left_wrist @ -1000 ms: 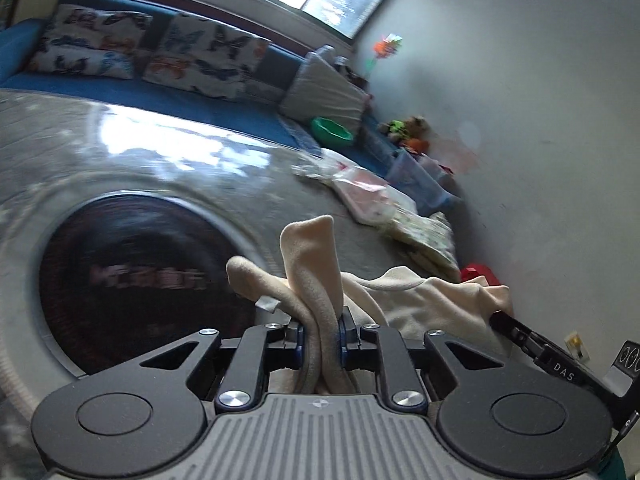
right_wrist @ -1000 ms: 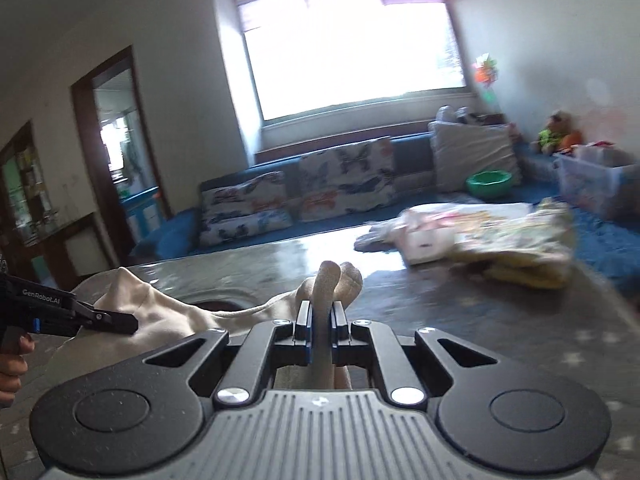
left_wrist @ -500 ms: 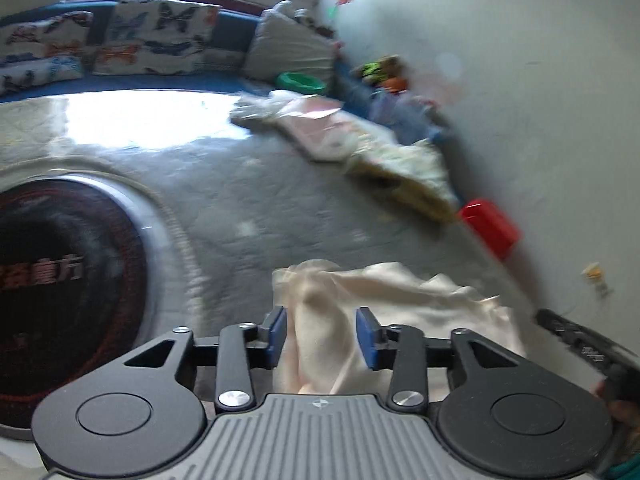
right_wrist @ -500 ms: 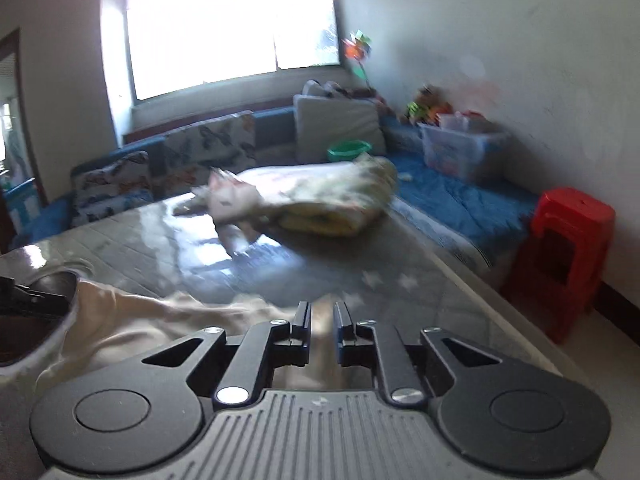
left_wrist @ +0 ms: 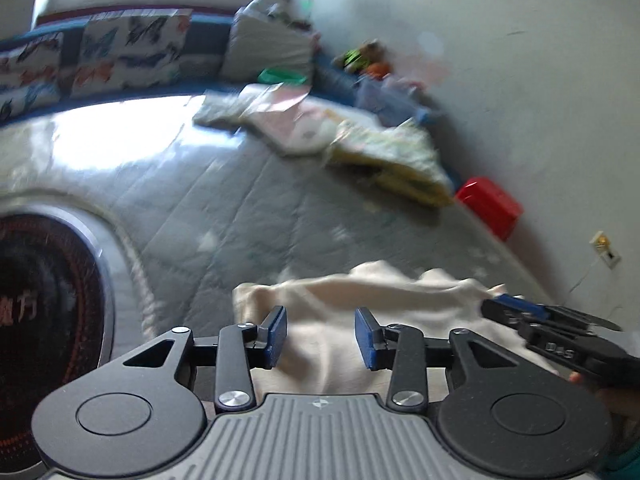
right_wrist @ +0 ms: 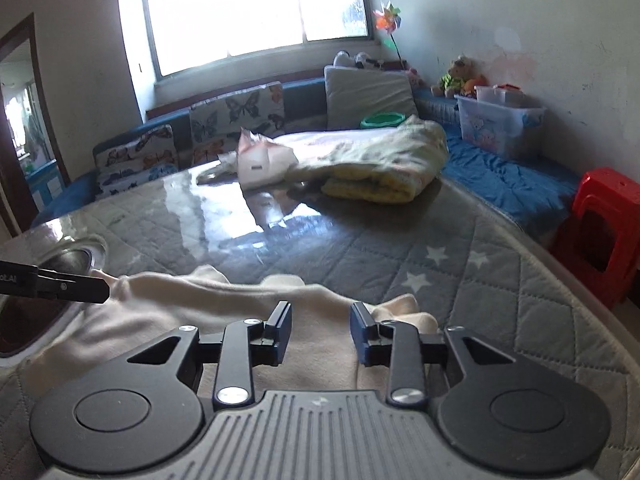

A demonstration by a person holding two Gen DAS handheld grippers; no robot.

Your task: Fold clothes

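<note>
While both hang over the cream garment (right_wrist: 224,320), left claw (left_wrist: 321,336) and right claw (right_wrist: 320,330) gape wide, holding nothing.

A: Ahead of cream garment (right_wrist: 256,320): bare quilted mattress (right_wrist: 380,248), passable up to the folded yellow blanket (right_wrist: 384,168) and pink bundle (right_wrist: 260,160).

B: Sides? Left gripper (right_wrist: 56,286) flanks the garment's left end; red stool (right_wrist: 600,232) stands off the mattress's right edge, near the wall.
</note>
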